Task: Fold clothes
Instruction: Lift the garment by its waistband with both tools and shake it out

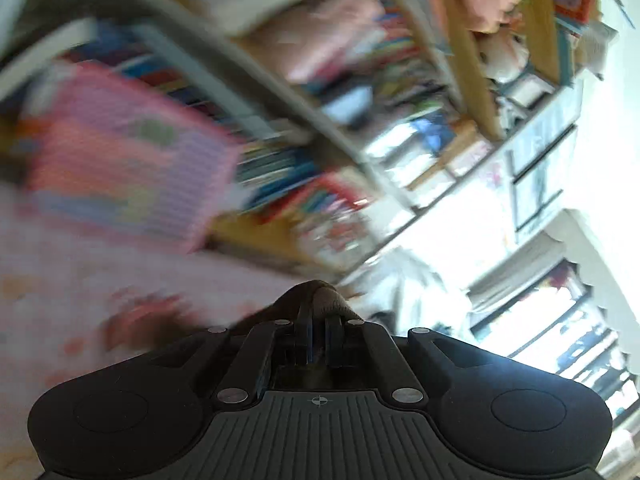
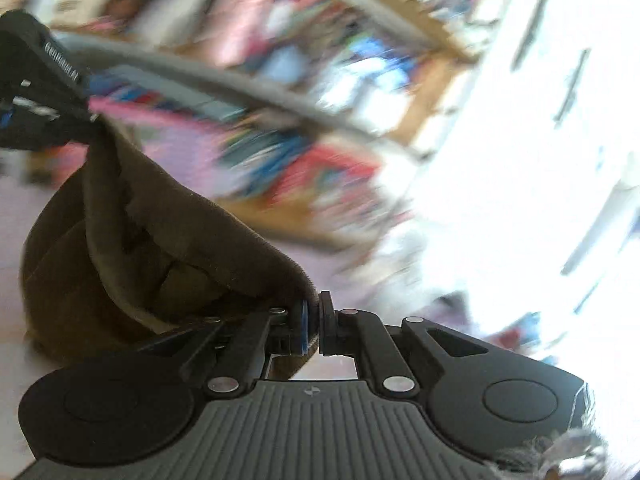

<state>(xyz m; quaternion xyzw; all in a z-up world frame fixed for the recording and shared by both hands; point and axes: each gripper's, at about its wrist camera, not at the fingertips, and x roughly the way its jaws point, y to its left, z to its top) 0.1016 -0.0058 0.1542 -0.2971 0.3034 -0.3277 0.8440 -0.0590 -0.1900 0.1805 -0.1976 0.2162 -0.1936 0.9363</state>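
A dark brown garment [image 2: 140,248] hangs slack between my two grippers above a pale pink patterned surface [image 1: 80,280]. In the right wrist view my right gripper [image 2: 314,312] is shut on one edge of the garment. The left gripper [image 2: 36,92] shows at the far left of that view, holding the other end. In the left wrist view my left gripper [image 1: 318,312] is shut on a bunched brown fold of the garment [image 1: 316,292]. Both views are blurred by motion.
A tall bookshelf [image 1: 360,80] packed with colourful books and soft toys fills the background of both views. A pink woven bag or cushion [image 1: 120,152] stands before it. A bright window [image 1: 600,180] is at the right.
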